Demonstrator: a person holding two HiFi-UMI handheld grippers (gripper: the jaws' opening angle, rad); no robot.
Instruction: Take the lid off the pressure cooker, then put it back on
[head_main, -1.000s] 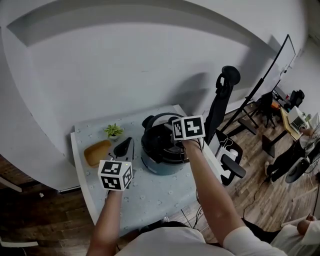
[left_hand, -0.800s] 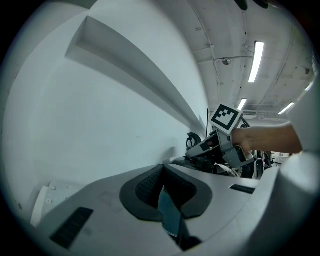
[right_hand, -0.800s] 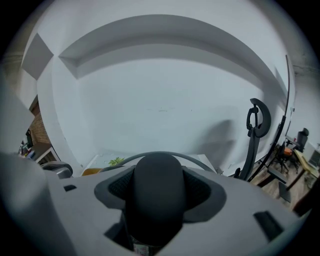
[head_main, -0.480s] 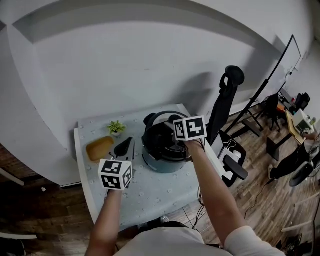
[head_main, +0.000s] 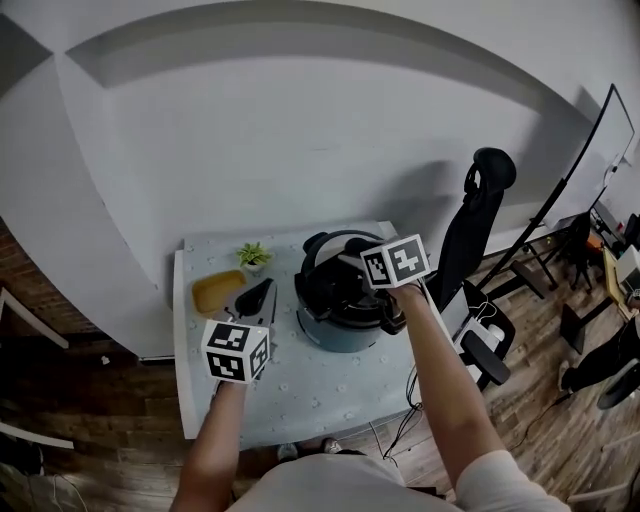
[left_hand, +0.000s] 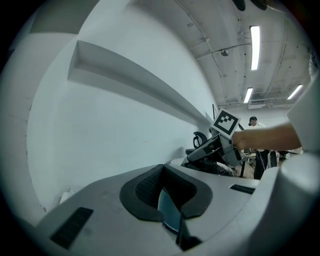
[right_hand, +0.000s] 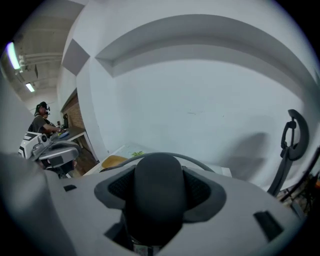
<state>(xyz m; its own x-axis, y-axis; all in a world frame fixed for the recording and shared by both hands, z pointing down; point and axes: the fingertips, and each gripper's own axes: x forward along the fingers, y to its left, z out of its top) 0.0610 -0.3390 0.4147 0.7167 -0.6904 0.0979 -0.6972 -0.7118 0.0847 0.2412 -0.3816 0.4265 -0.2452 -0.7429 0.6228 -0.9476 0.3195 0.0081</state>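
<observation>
The pressure cooker (head_main: 335, 335), grey-blue with a dark lid (head_main: 335, 282), stands at the right of the table (head_main: 300, 392). My right gripper (head_main: 368, 278) reaches over it from the right and is shut on the lid's black handle (right_hand: 155, 182), which fills the space between its jaws (right_hand: 155, 200). Whether the lid rests on the pot or hangs just above it I cannot tell. My left gripper (head_main: 255, 296) is held left of the cooker, apart from it, its jaws shut with nothing between them. Its own view looks past its tips (left_hand: 170, 202) at the cooker's wall (left_hand: 167, 215) and the right gripper (left_hand: 210, 152).
A small potted plant (head_main: 253, 255) and a yellow-brown dish (head_main: 217, 291) sit at the table's back left, just beyond the left gripper. A black office chair (head_main: 482, 215) stands right of the table. A white wall runs close behind. A person (right_hand: 42, 122) sits far off.
The head camera has shifted, so the table sits further right and lower in view. Both grippers keep their places; the right one stays shut on the lid handle.
</observation>
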